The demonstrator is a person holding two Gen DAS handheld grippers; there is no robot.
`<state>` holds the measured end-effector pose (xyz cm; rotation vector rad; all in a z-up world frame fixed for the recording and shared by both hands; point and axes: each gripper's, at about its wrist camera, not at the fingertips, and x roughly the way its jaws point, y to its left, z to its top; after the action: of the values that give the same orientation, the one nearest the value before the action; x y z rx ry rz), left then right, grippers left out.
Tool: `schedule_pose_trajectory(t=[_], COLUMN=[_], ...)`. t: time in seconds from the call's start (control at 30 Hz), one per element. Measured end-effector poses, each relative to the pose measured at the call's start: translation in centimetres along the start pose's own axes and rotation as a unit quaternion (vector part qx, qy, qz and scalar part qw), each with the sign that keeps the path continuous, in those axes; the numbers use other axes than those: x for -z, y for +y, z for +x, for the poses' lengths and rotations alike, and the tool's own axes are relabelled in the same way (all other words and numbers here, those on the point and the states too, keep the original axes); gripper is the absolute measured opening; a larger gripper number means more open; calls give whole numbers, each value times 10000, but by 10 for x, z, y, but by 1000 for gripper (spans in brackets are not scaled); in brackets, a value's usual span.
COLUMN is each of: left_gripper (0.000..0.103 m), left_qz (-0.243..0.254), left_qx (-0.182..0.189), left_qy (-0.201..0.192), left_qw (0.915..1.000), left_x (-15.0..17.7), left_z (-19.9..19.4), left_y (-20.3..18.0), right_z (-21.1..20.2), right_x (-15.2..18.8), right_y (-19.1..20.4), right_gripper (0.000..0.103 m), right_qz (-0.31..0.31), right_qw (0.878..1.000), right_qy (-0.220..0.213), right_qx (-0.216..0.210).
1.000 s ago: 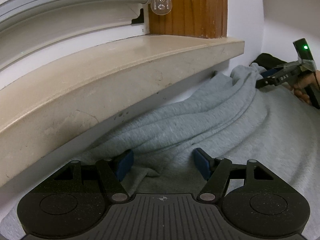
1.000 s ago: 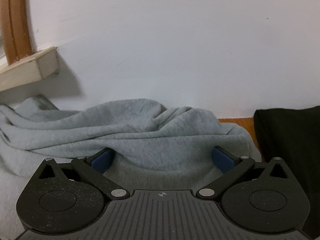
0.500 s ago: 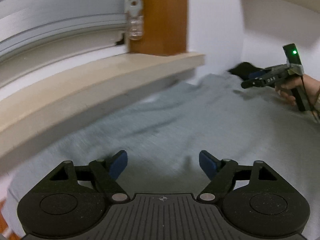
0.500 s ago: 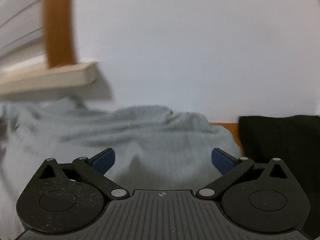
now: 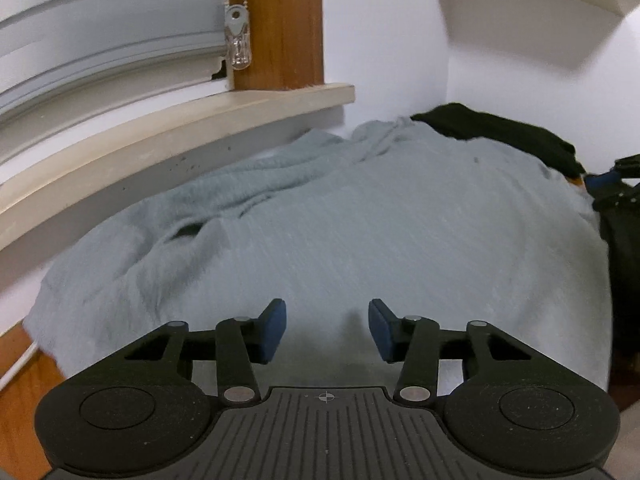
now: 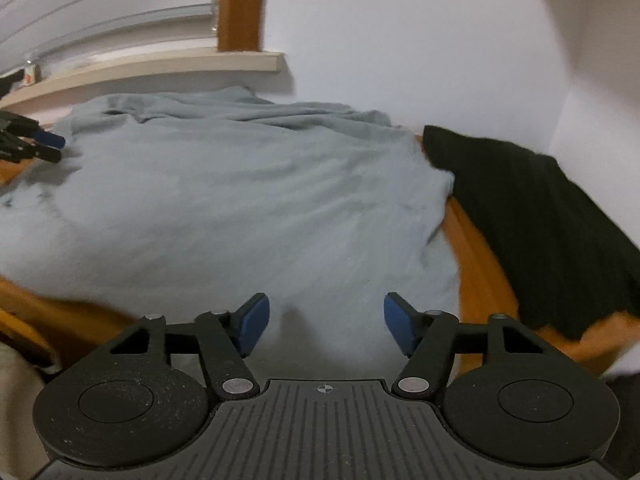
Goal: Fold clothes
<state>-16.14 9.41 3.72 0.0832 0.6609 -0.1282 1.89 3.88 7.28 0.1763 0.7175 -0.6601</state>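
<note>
one grey garment (image 5: pixel 360 216) spread flat; one black garment (image 6: pixel 540 216) beside it; two grippers, left gripper (image 5: pixel 326 330) and right gripper (image 6: pixel 326 324); one window sill (image 5: pixel 168 136); one wooden table (image 6: pixel 476 248).

White walls (image 6: pixel 400 40) meet in a corner. A pale windowsill (image 5: pixel 200 120) juts below closed blinds (image 5: pixel 100 52). A wooden frame post (image 5: pixel 280 20) stands beside them.
</note>
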Motion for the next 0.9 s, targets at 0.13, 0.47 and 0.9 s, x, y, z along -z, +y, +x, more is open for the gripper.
schedule_pose_trajectory(t=[0.13,0.47,0.9], left_gripper=[51,52,68], left_qz=[-142,-310,261], left_qx=[-202,-509,-250], left_qy=[143,162,38], left_qw=[9996,9981,9993], left_x=[23,67,84], left_z=[-17,-75,-123], left_y=[6,5,-50], right_z=[4,-12,-5], right_x=[9,9,10], right_y=[27,54,87], right_gripper=[63,63,63], right_qz=[-67,-144,-856], right_qw=[9998,9982,9939], right_qy=[74,54,119], right_qx=[-181,-580,-681])
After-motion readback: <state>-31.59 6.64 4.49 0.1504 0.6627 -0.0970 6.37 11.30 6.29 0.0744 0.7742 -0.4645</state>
